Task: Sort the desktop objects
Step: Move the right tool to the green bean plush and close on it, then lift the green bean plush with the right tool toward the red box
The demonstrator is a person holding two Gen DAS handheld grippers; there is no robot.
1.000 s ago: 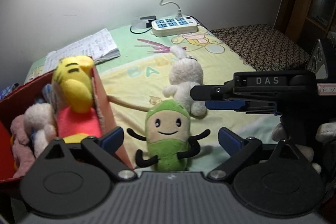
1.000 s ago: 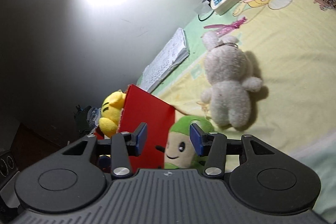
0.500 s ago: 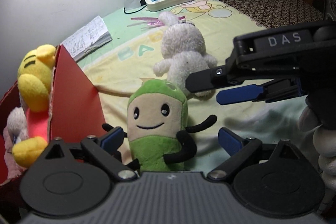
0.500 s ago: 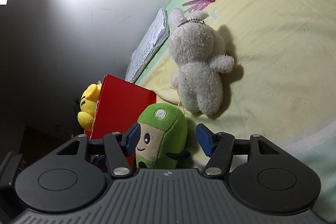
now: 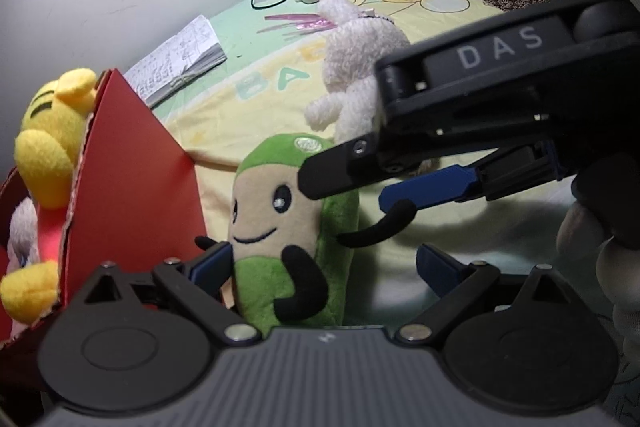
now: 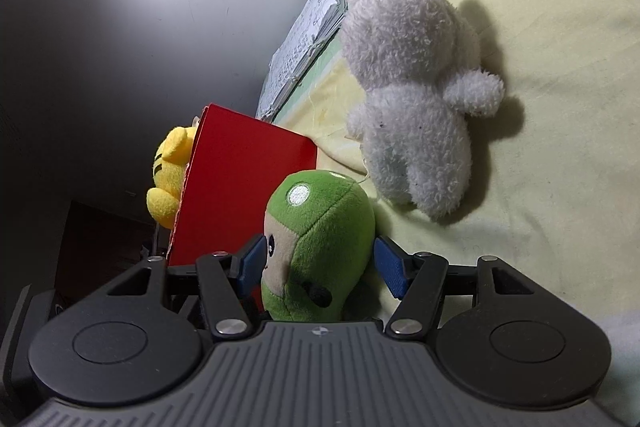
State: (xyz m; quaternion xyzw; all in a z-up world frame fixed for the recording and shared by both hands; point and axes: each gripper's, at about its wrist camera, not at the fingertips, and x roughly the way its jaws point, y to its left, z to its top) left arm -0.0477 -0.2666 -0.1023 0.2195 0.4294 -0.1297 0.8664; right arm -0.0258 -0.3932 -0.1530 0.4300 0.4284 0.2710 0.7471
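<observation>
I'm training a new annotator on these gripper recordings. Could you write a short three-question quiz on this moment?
1. True or false: the right gripper straddles the green plush with its jaws open.
2. Which toy already sits in the red box? A) yellow plush B) white plush C) green plush
3. Fill in: the left gripper is ____ (open/shut).

Key: 1 true; 2 A; 3 open.
</observation>
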